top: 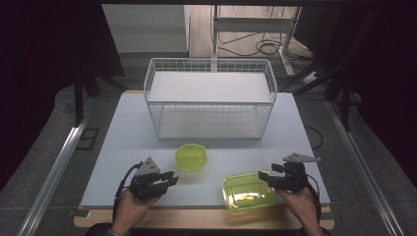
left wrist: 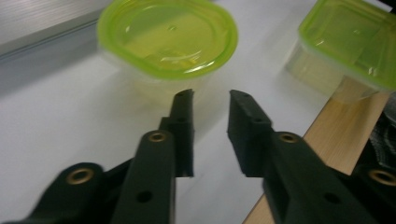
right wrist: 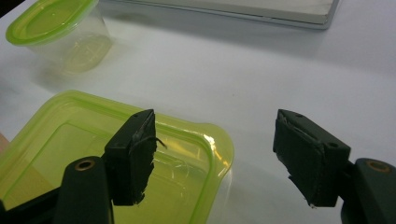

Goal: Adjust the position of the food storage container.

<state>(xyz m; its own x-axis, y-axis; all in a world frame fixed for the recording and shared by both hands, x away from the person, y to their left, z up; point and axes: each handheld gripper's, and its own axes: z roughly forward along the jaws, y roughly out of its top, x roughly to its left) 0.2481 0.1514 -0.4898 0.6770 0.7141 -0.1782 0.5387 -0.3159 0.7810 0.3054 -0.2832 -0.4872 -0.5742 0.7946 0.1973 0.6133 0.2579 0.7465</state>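
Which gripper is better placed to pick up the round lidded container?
Left. The left gripper sits just beside the round container, and its view shows open jaws aimed at it. The right gripper is open over the rectangular container, farther from the round one.

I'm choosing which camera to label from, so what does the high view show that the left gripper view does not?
High view alone: the white wire basket at the far side of the white table, both of the person's hands, the right claw open beside the rectangular container, and the floor around. Left gripper view alone: the left claw seen close, its jaws apart and empty, aimed at the round container. Both share: the two green-lidded containers, the tabletop and its wooden front edge.
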